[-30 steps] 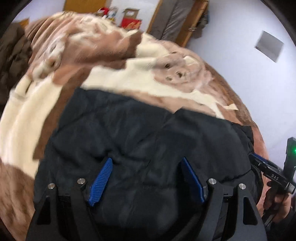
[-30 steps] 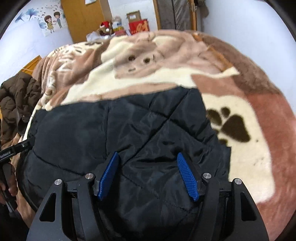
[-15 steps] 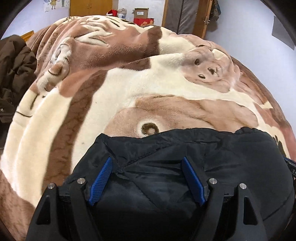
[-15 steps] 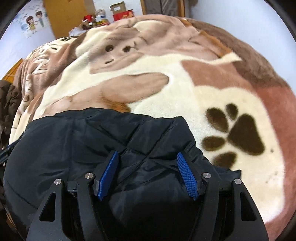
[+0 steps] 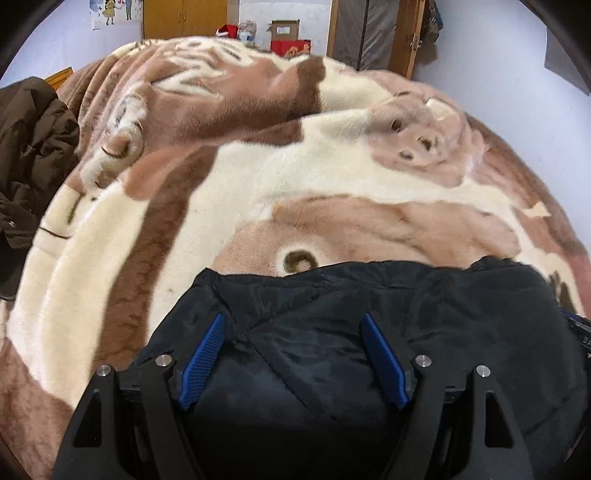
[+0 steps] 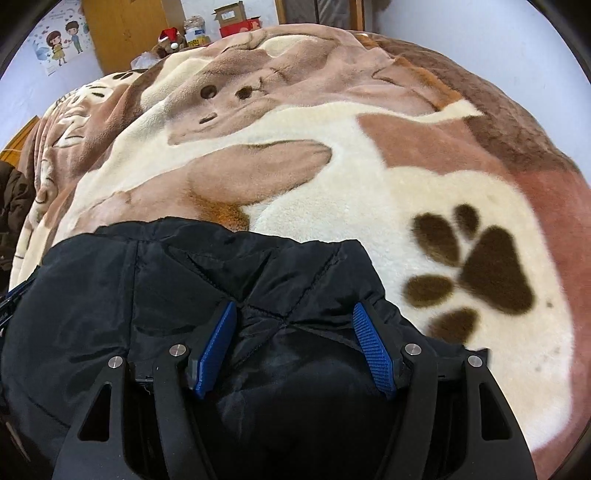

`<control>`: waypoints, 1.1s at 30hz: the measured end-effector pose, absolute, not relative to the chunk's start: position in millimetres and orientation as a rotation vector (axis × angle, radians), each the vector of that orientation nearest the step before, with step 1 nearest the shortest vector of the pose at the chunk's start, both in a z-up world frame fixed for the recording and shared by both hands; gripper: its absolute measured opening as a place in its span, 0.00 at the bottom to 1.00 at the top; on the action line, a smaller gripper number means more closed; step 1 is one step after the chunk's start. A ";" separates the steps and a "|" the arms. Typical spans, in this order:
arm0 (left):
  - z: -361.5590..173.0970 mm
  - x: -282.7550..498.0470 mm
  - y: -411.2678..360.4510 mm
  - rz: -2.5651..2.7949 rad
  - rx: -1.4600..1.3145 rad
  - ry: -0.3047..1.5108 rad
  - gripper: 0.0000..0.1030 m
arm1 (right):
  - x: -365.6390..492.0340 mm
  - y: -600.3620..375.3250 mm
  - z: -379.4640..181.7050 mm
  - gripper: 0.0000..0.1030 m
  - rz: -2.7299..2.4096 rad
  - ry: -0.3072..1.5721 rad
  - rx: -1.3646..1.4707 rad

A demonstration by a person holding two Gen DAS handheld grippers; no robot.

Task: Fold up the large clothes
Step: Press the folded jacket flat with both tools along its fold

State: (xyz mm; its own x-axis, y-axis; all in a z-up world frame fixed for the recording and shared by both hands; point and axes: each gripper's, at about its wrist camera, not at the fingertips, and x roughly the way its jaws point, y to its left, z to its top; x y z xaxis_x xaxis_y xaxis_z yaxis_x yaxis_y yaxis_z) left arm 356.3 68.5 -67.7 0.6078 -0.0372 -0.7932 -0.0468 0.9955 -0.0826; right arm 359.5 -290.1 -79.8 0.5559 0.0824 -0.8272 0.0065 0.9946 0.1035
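A black quilted jacket lies on the near part of a brown and cream fleece blanket. My left gripper is open, its blue pads wide apart over the jacket's left part. In the right wrist view the same jacket fills the lower left, and my right gripper is open over its right part, with jacket fabric bulging between the fingers. I cannot tell whether the pads touch the fabric. The jacket's near edge is hidden under both grippers.
A dark brown coat lies at the blanket's left edge. Wooden wardrobes, boxes and clutter stand beyond the far end. A pale wall runs along the right. A paw print marks the blanket to the right of the jacket.
The jacket's far edge has come toward me since a second ago and covers less of the blanket. In the last half second little has moved. Both grippers stay open.
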 end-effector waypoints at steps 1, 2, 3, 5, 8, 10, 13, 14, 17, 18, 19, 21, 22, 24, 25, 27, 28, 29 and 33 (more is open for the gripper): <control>-57.3 350.7 67.1 -0.015 -0.111 0.902 0.72 | 353.1 -288.3 -70.3 0.64 0.040 0.959 0.098; -49.2 346.1 64.6 -0.034 -0.119 0.885 0.71 | 345.3 -285.3 -59.0 0.64 0.050 0.927 0.101; -38.6 340.4 59.4 -0.064 -0.126 0.860 0.71 | 337.6 -281.2 -48.7 0.64 0.066 0.896 0.101; -22.5 331.0 44.1 -0.129 -0.138 0.817 0.71 | 320.8 -267.4 -29.4 0.64 0.105 0.832 0.097; -16.2 324.3 9.2 -0.239 -0.121 0.795 0.71 | 309.1 -237.4 -22.4 0.64 0.196 0.804 0.056; -28.1 330.0 -13.7 -0.257 -0.056 0.811 0.71 | 318.2 -223.0 -38.1 0.64 0.220 0.855 0.011; -68.1 352.6 -21.9 -0.238 -0.072 0.924 0.71 | 339.0 -227.7 -71.9 0.64 0.212 0.913 0.029; -74.5 355.2 -19.4 -0.236 -0.092 0.925 0.71 | 343.7 -233.8 -77.8 0.63 0.215 0.918 0.066; -83.7 360.4 -19.2 -0.228 -0.111 0.922 0.71 | 349.5 -234.5 -88.9 0.62 0.211 0.920 0.071; -86.4 361.0 -23.0 -0.219 -0.089 0.918 0.71 | 350.8 -232.3 -92.2 0.62 0.205 0.918 0.059; -89.0 361.3 -26.7 -0.211 -0.069 0.913 0.71 | 351.1 -230.6 -94.8 0.62 0.198 0.914 0.056; -94.7 361.9 -30.6 -0.198 -0.049 0.905 0.71 | 349.8 -229.6 -99.1 0.62 0.190 0.900 0.050; -97.0 362.3 -31.6 -0.195 -0.047 0.901 0.71 | 349.7 -229.2 -101.0 0.62 0.188 0.897 0.050; -99.1 359.4 -31.3 -0.188 -0.040 0.896 0.71 | 349.4 -229.9 -102.5 0.62 0.189 0.891 0.050; -100.0 359.0 -31.7 -0.186 -0.036 0.892 0.71 | 349.7 -230.5 -103.4 0.62 0.191 0.887 0.051; -101.4 359.1 -32.6 -0.183 -0.034 0.888 0.71 | 349.3 -231.5 -104.9 0.62 0.192 0.881 0.054; -102.0 358.5 -32.8 -0.182 -0.033 0.885 0.71 | 348.4 -232.5 -105.5 0.62 0.192 0.878 0.055; -103.0 359.0 -33.0 -0.182 -0.033 0.883 0.71 | 348.5 -232.2 -106.3 0.62 0.190 0.874 0.053; -101.0 362.0 -32.7 -0.183 -0.032 0.903 0.71 | 350.2 -233.1 -103.5 0.62 0.195 0.890 0.054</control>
State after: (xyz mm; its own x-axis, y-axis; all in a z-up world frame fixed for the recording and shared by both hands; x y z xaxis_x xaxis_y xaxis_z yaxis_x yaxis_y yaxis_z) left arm 362.0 -32.7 -101.0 0.6048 -0.1714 -0.7777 0.1442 0.9840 -0.1047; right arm 350.2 -233.1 -103.5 0.6132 0.1912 -0.7664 -0.1465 0.9810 0.1275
